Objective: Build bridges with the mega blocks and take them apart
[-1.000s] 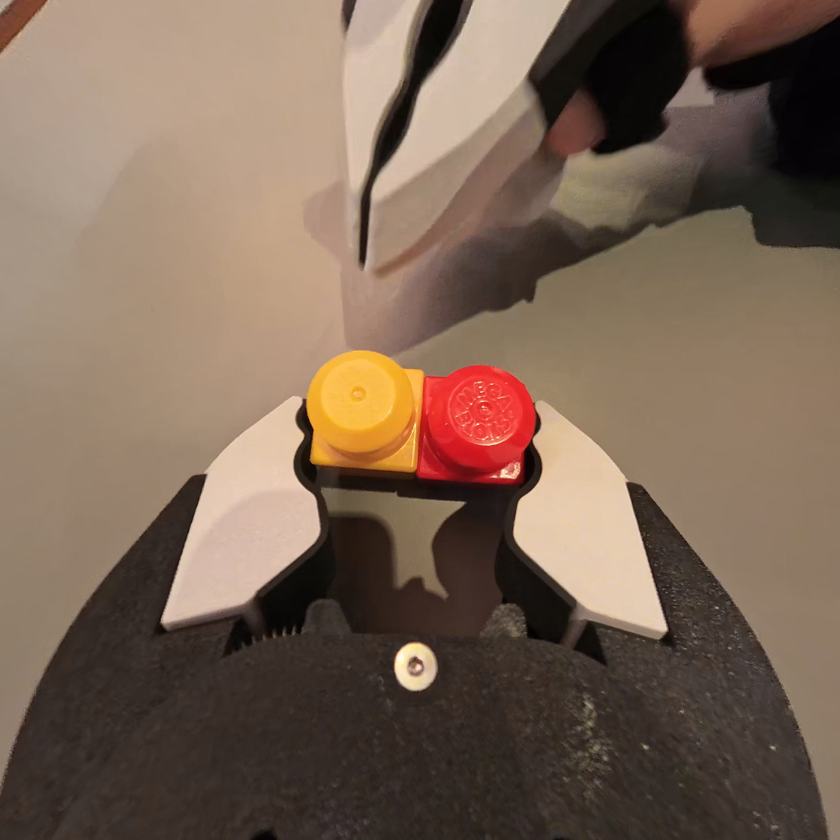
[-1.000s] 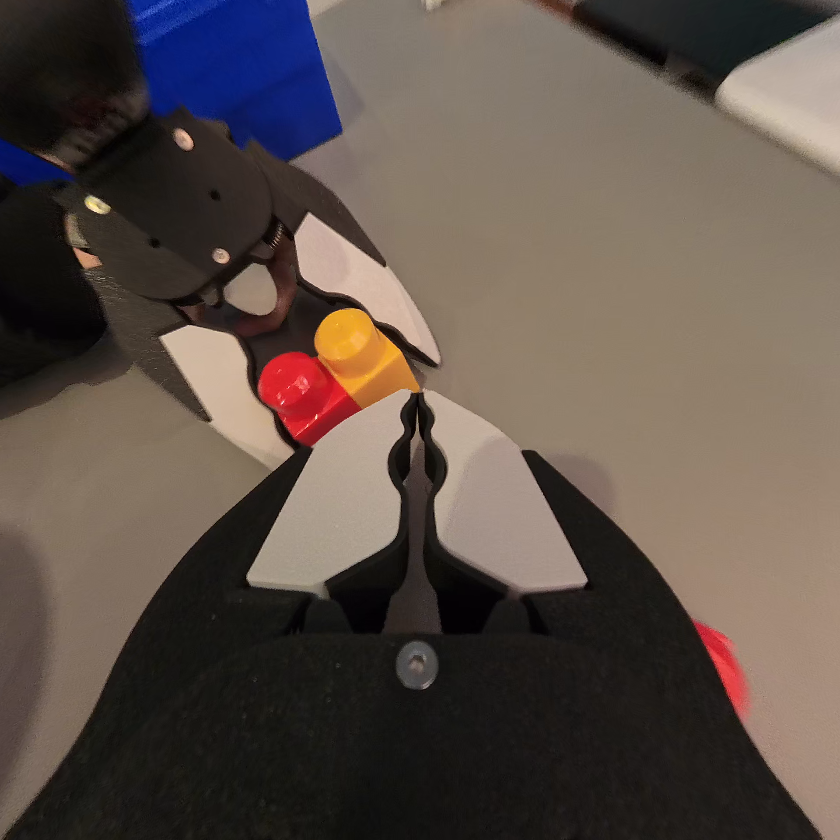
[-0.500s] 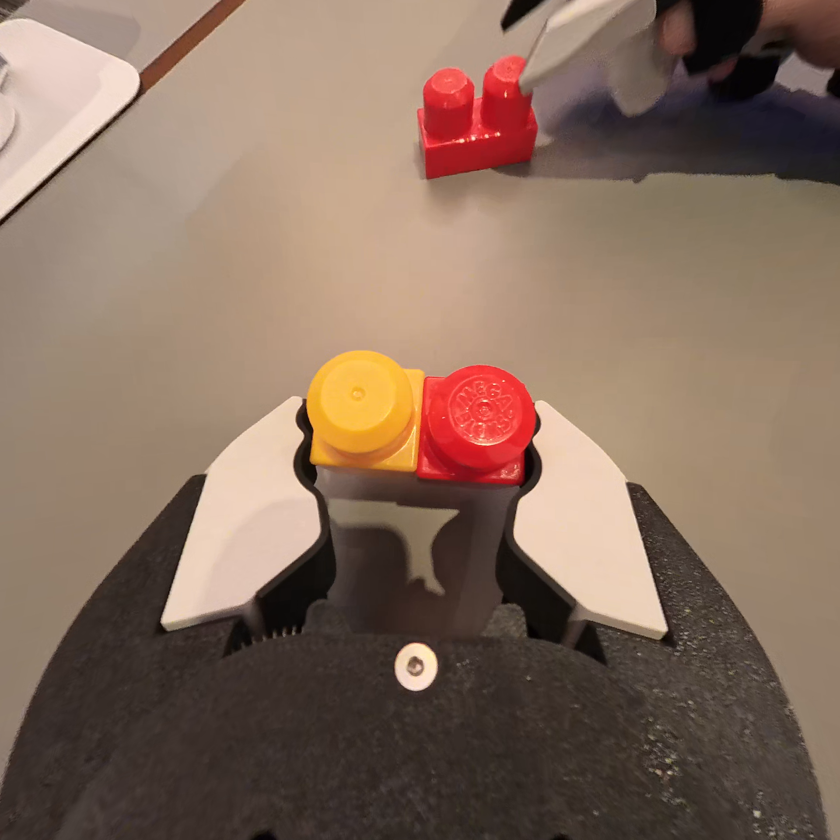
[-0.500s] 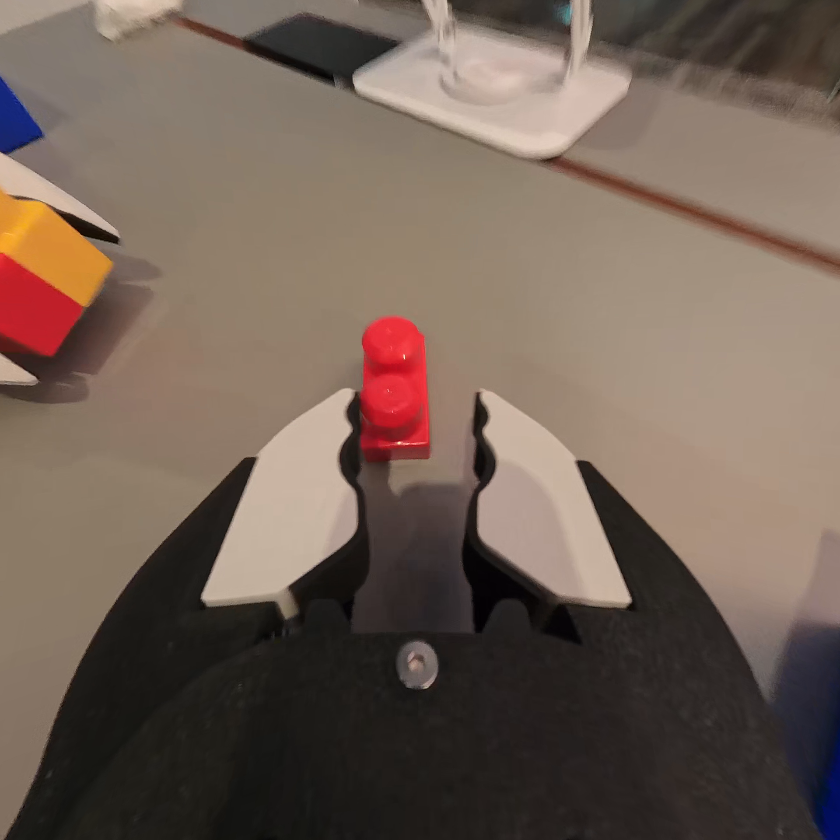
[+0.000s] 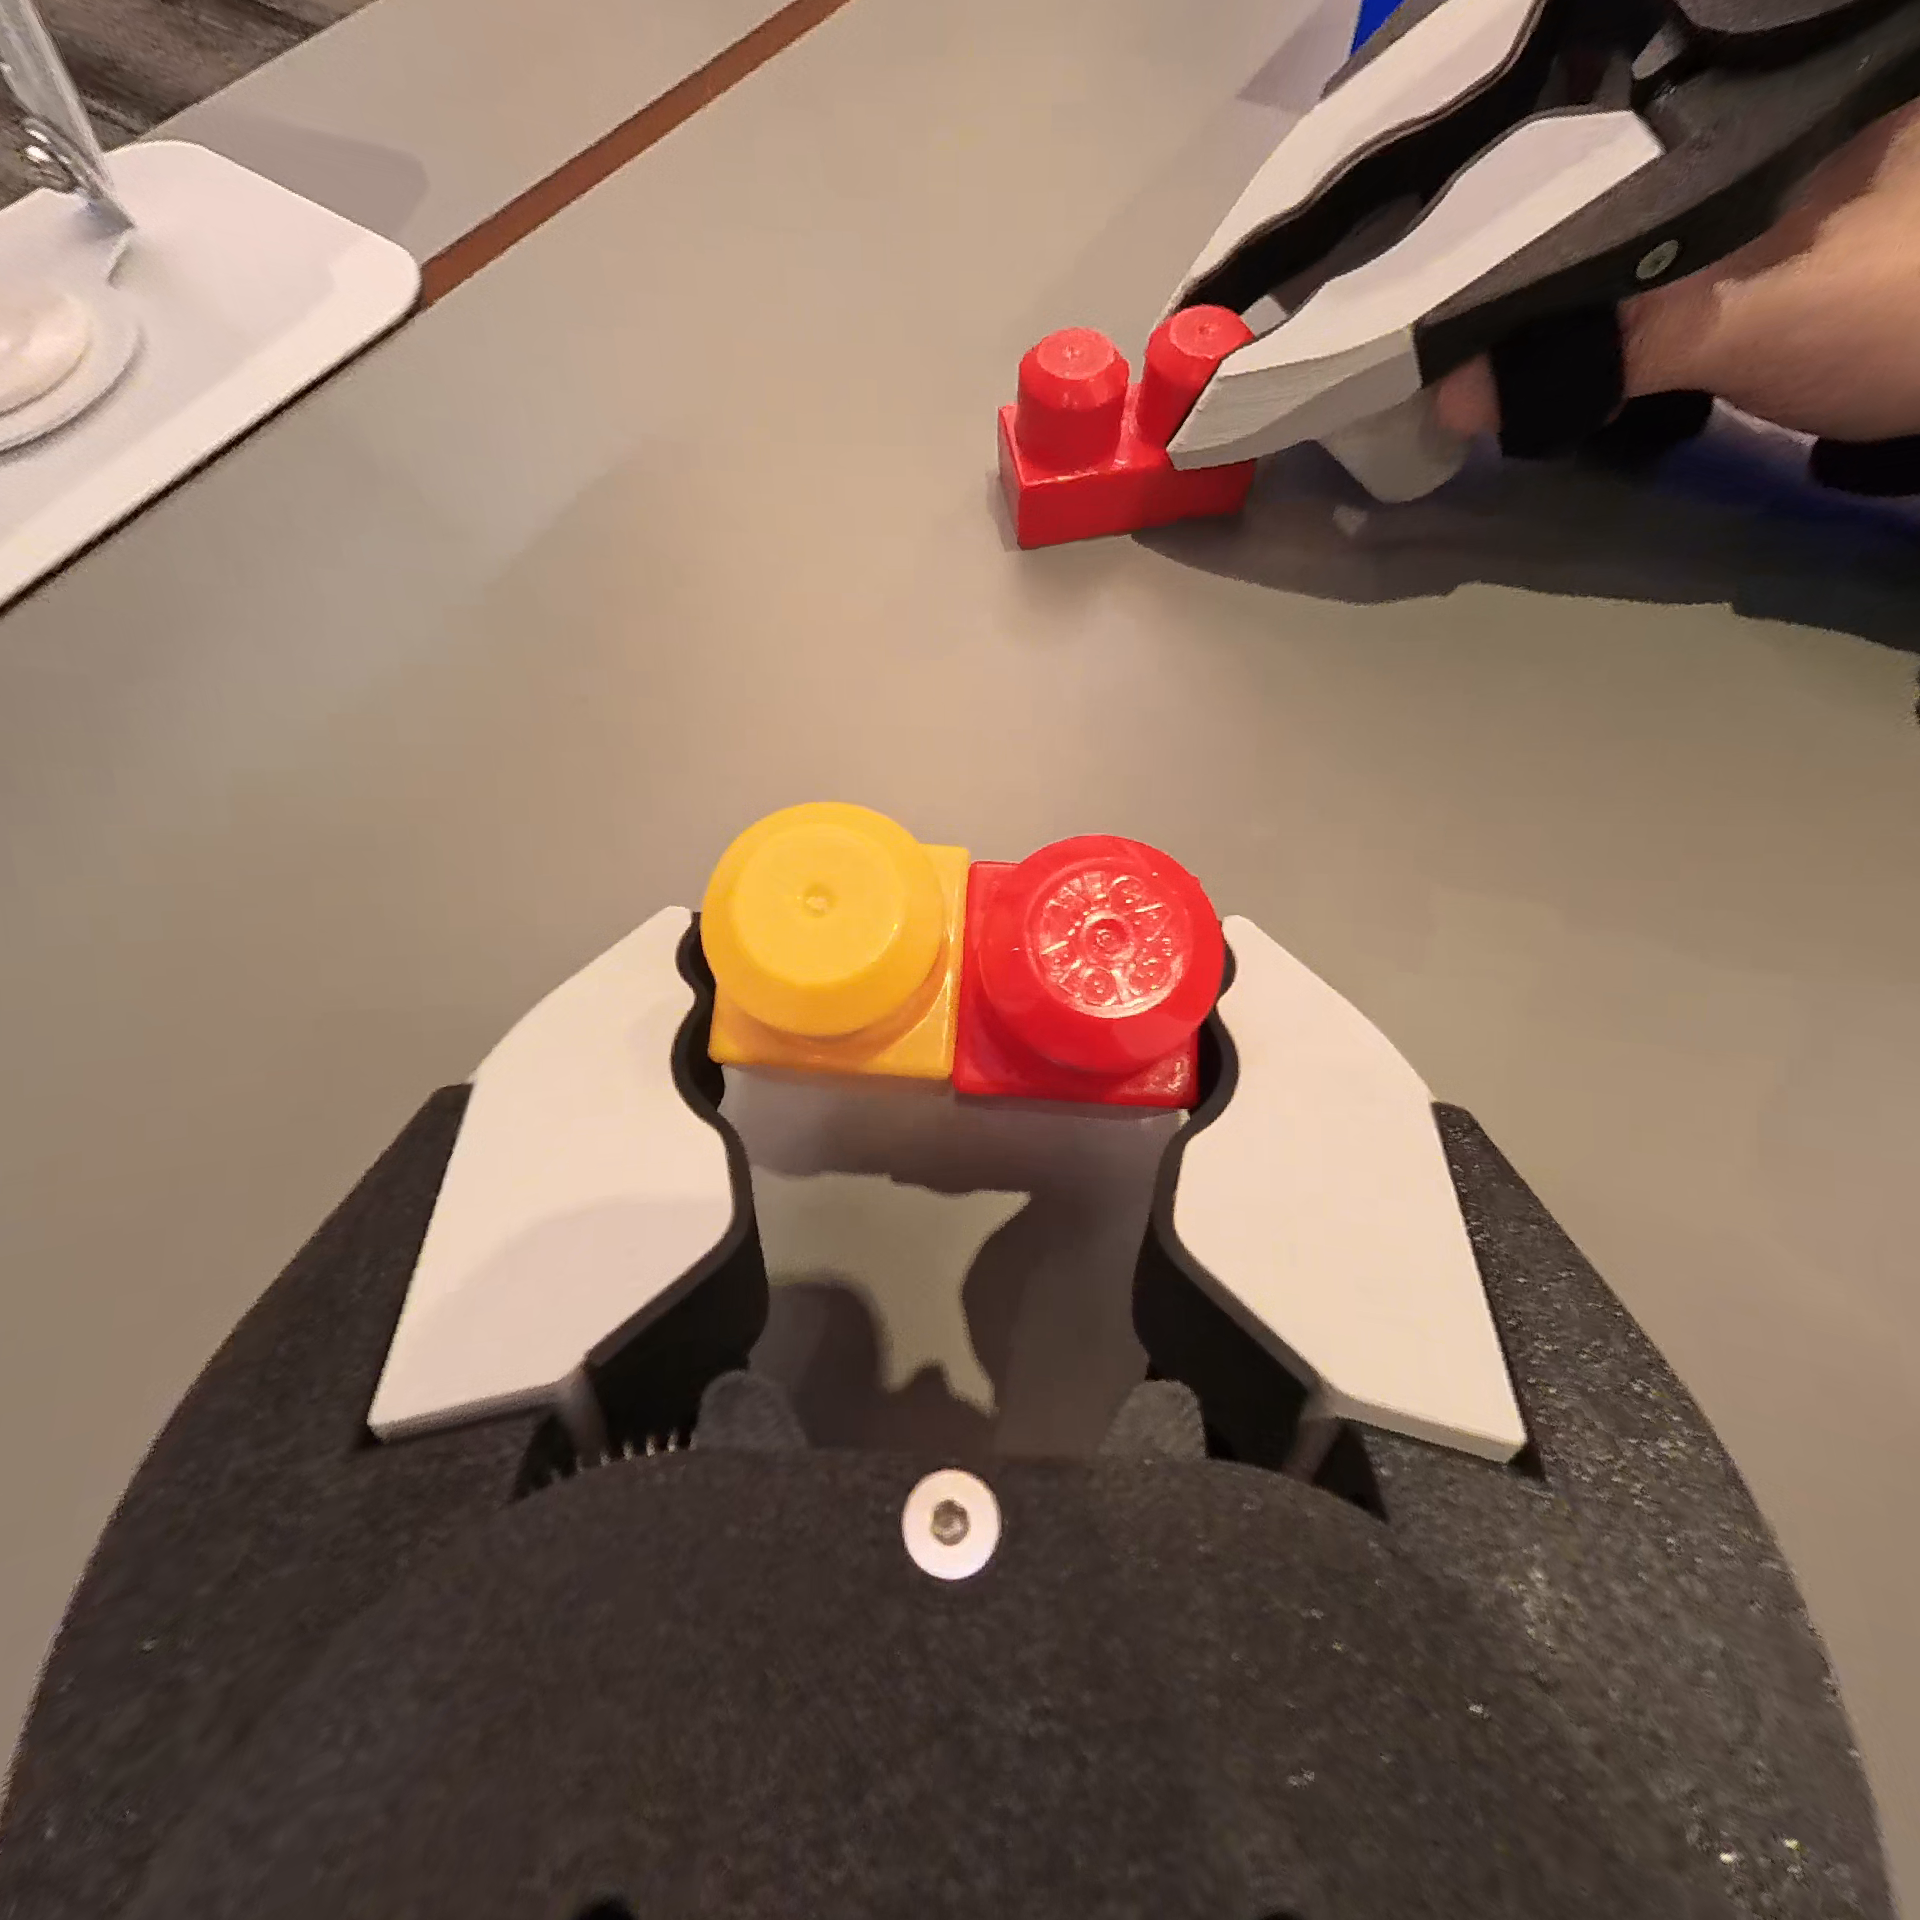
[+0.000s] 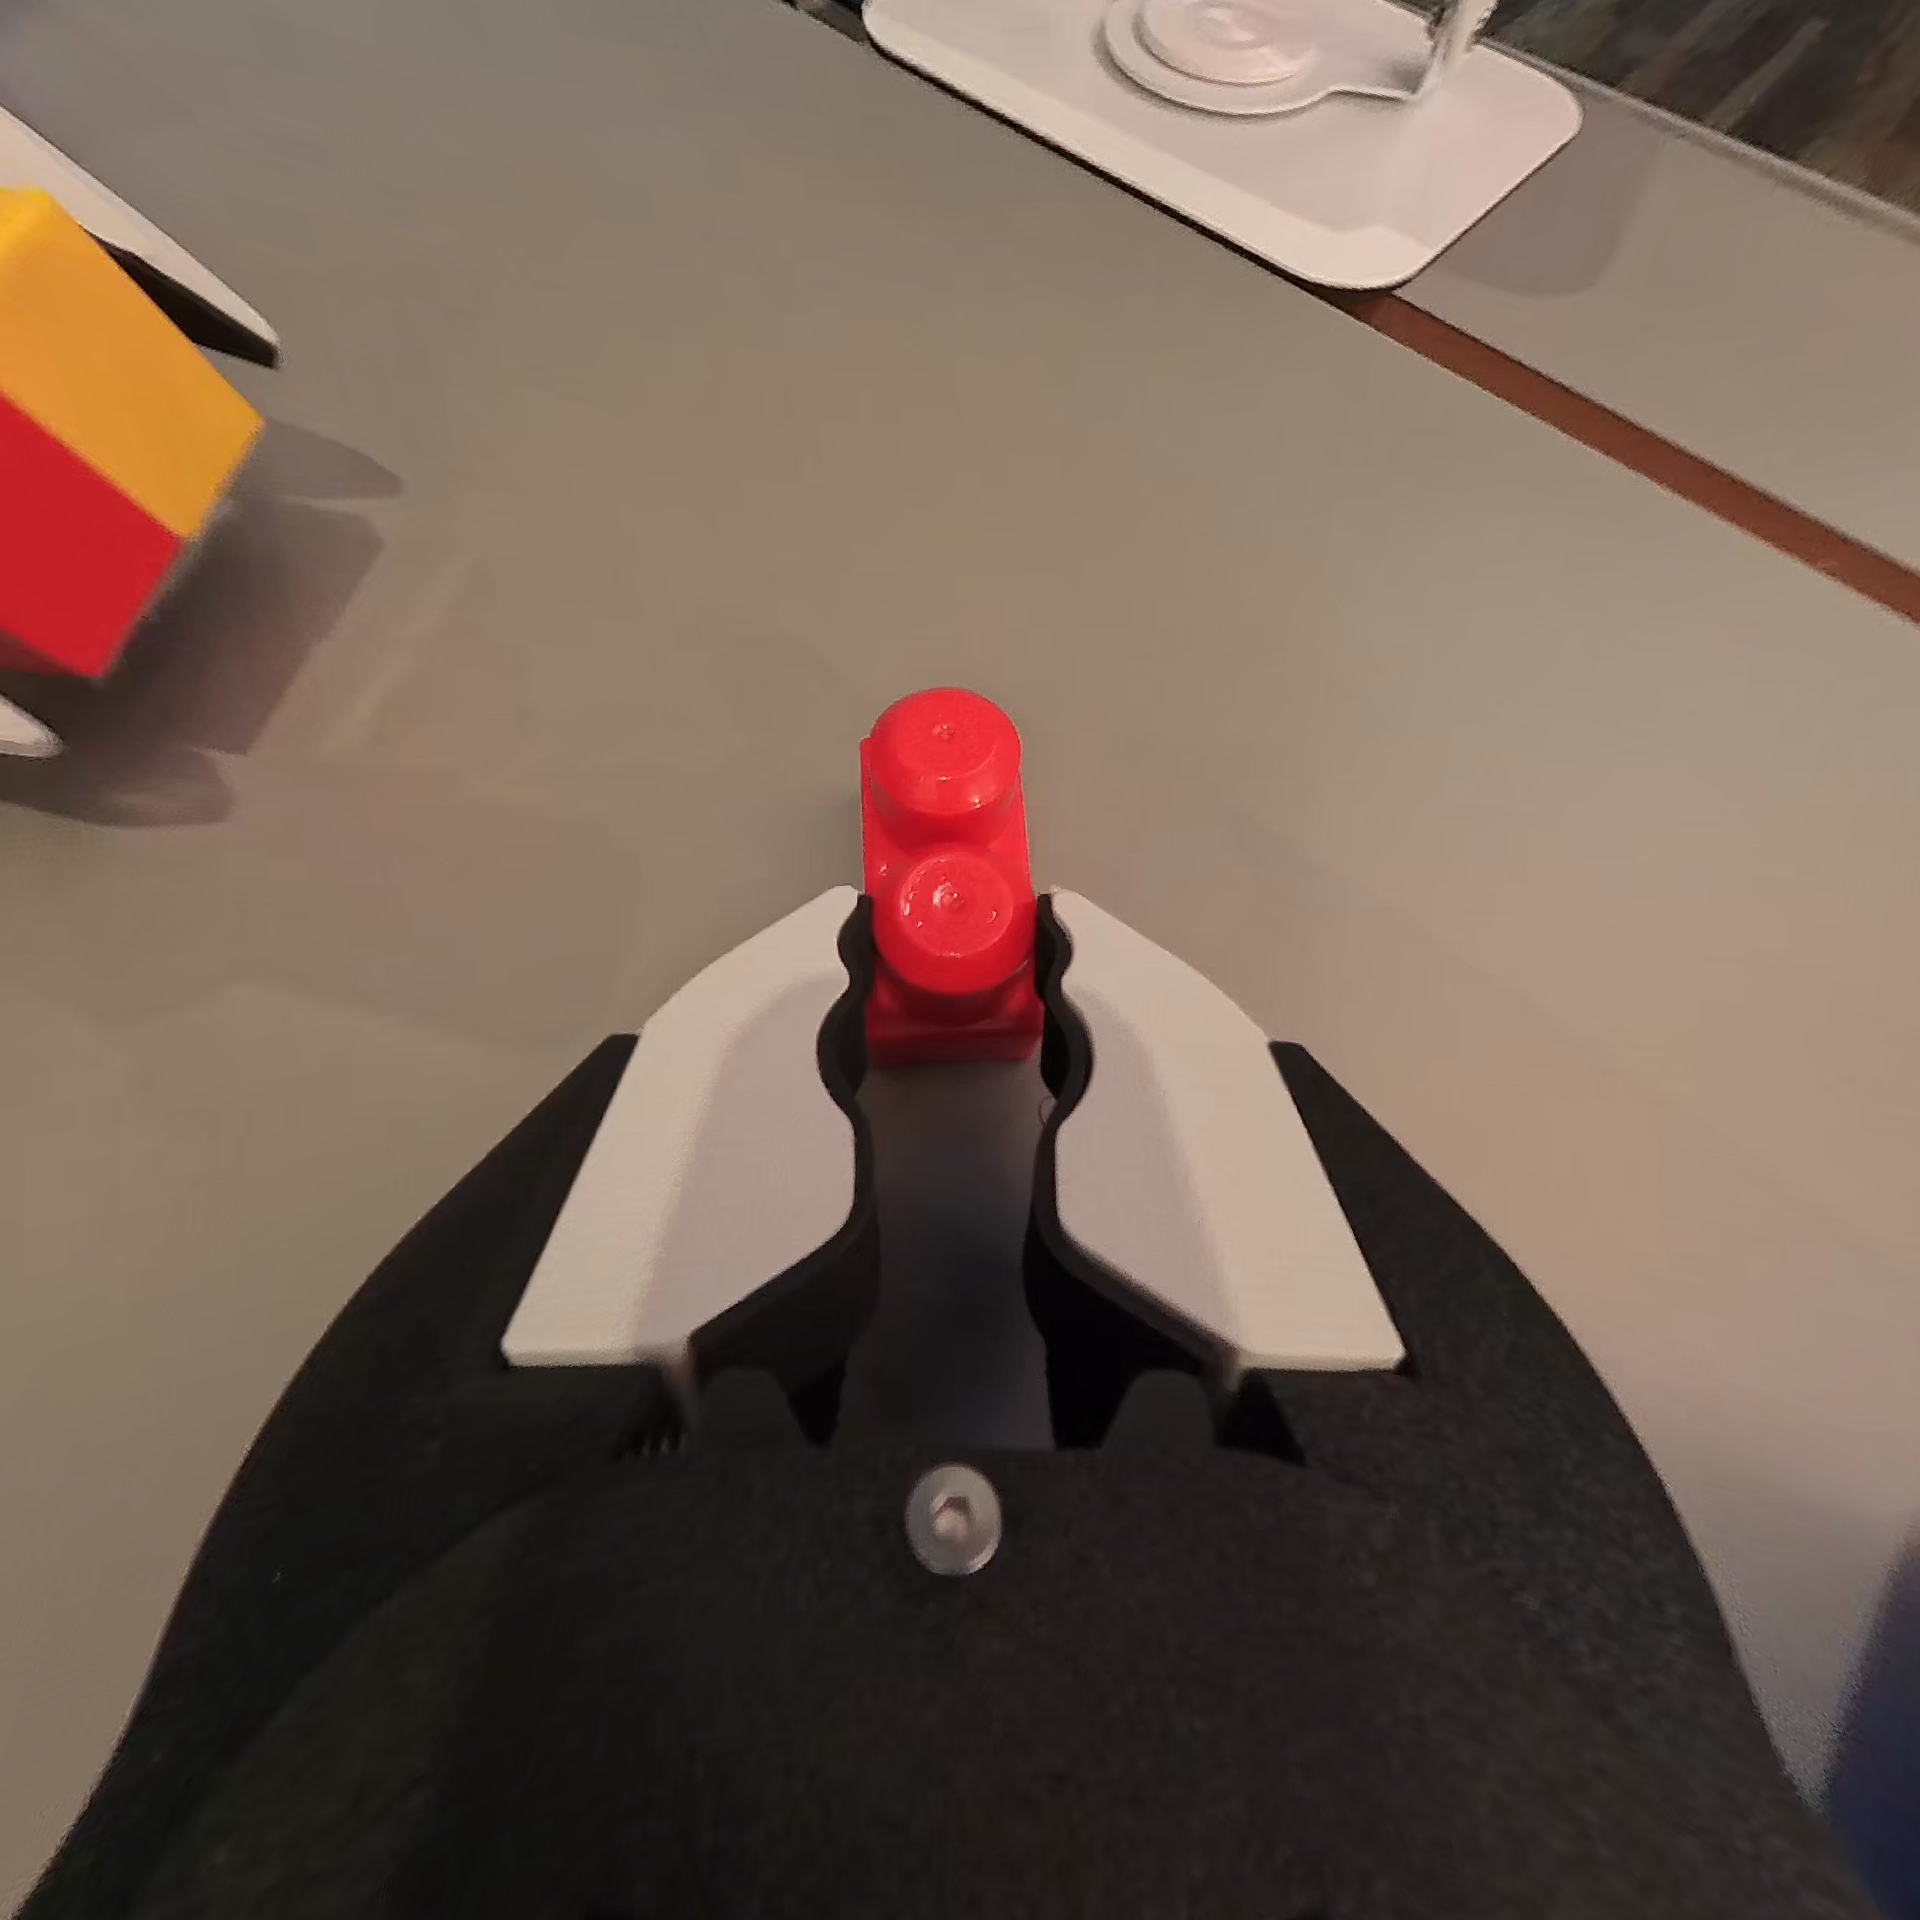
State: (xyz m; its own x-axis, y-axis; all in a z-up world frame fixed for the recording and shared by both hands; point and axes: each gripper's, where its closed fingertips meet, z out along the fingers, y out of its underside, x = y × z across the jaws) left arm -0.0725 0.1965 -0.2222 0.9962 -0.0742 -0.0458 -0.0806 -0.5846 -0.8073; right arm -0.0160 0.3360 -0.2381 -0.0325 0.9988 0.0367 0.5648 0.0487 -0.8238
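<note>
A yellow single-stud plastic block and a red single-stud plastic block sit side by side, touching, pinched between the fingers of the left gripper above the grey tabletop. Well apart, a red two-stud plastic block rests on the tabletop; the right gripper has its fingers pressed against the near stud's sides. A white flat tray lies near the tabletop's edge.

Your right claw, shut and empty beside the left a second ago, has swung over and closed around the two-stud red block.
</note>
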